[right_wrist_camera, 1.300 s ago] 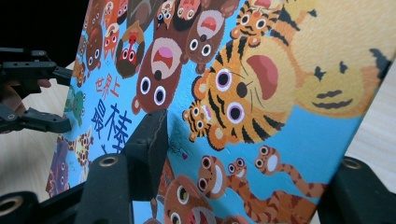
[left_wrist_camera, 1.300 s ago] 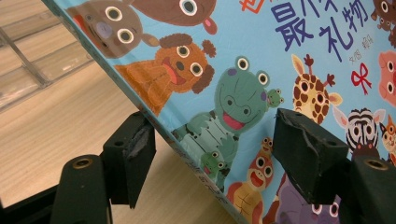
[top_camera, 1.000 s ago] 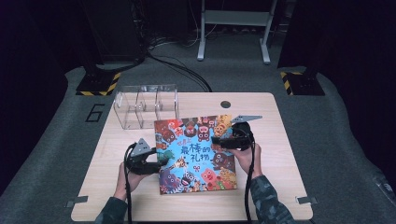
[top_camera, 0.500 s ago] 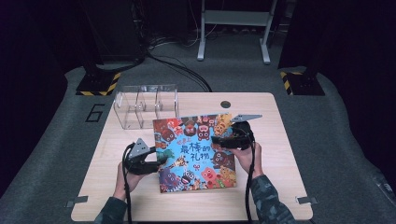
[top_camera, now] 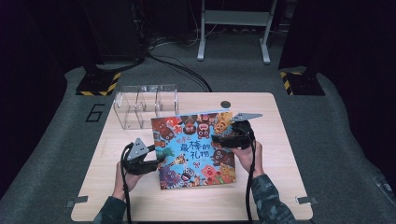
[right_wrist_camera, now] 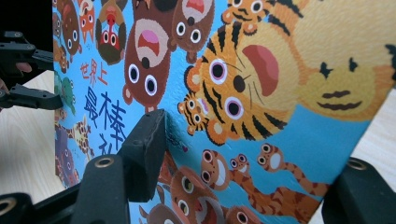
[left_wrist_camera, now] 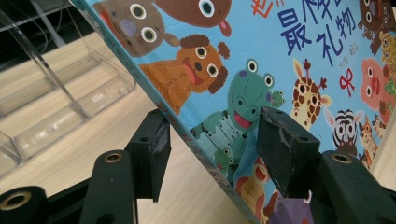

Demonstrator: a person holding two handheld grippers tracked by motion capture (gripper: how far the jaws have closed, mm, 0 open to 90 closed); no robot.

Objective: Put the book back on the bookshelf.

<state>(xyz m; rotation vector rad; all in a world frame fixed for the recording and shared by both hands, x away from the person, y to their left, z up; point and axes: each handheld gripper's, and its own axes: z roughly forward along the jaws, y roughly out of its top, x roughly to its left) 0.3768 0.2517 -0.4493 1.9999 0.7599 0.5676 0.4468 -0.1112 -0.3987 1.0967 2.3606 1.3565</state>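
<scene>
The picture book (top_camera: pixel 196 147) is tipped up off the bench (top_camera: pixel 280 186), the right claw (top_camera: pixel 218 138) grips its edge, and the left claw (top_camera: pixel 160 156), just closing around its spine, must next squeeze tight.

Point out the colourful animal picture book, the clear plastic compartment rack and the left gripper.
colourful animal picture book (top_camera: pixel 196 149), high view, middle of its blue cover
clear plastic compartment rack (top_camera: pixel 144 106), high view, front wall
left gripper (left_wrist_camera: pixel 212 140), left gripper view, midway between its fingertips

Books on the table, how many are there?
1: the colourful cartoon-animal picture book in the middle of the light wooden table, between both grippers; none seems hidden.
</scene>
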